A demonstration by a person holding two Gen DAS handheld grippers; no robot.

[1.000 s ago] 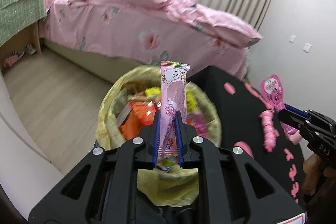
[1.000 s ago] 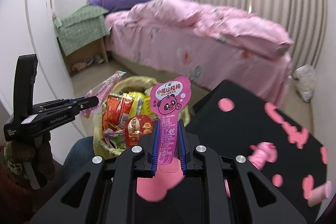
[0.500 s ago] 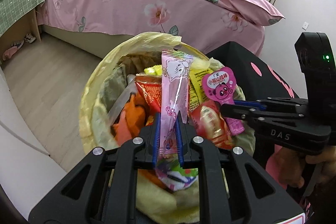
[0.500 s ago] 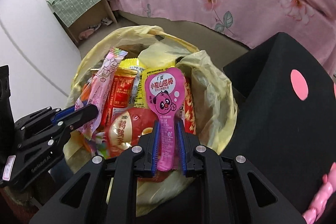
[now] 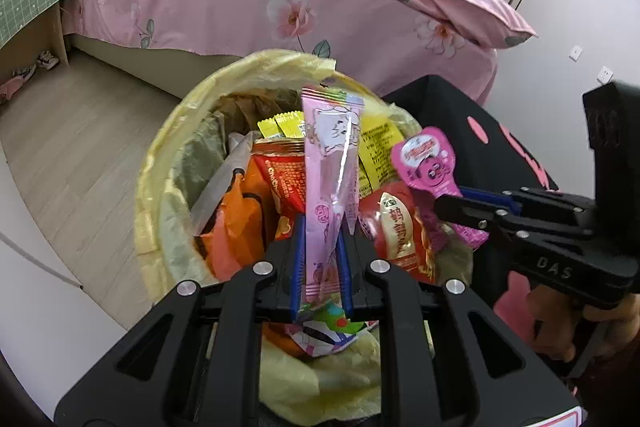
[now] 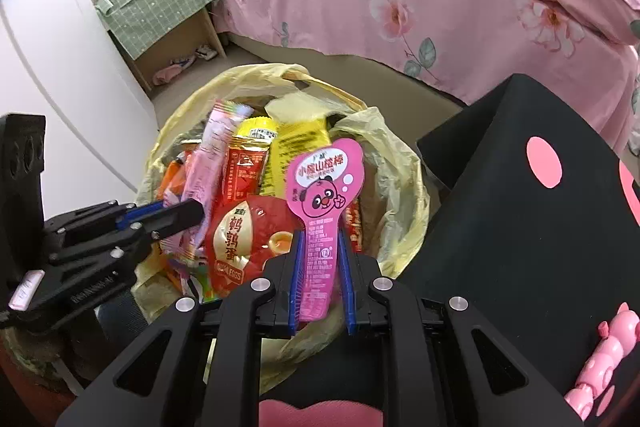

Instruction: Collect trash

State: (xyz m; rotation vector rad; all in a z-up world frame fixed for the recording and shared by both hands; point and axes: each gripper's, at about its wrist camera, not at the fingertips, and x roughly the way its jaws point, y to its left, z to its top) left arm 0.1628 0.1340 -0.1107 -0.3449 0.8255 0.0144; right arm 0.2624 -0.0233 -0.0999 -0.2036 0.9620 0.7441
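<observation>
Bedroom floor, full yellow-lined bin (image 5: 160, 163). Left hand-held gripper (image 5: 322, 247) pinches a light, limp pink wrapper (image 5: 330, 163) low; right hand-held gripper (image 6: 322, 259) pinches a stiffer panda wrapper (image 6: 324, 187) by its stem.

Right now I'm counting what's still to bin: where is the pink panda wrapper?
The pink panda wrapper stands clamped in the right tongs, over the yellow-lined bin, beside the red egg packet.

Bin (image 5: 168, 131) packed; black table (image 6: 520, 227) beside
</observation>
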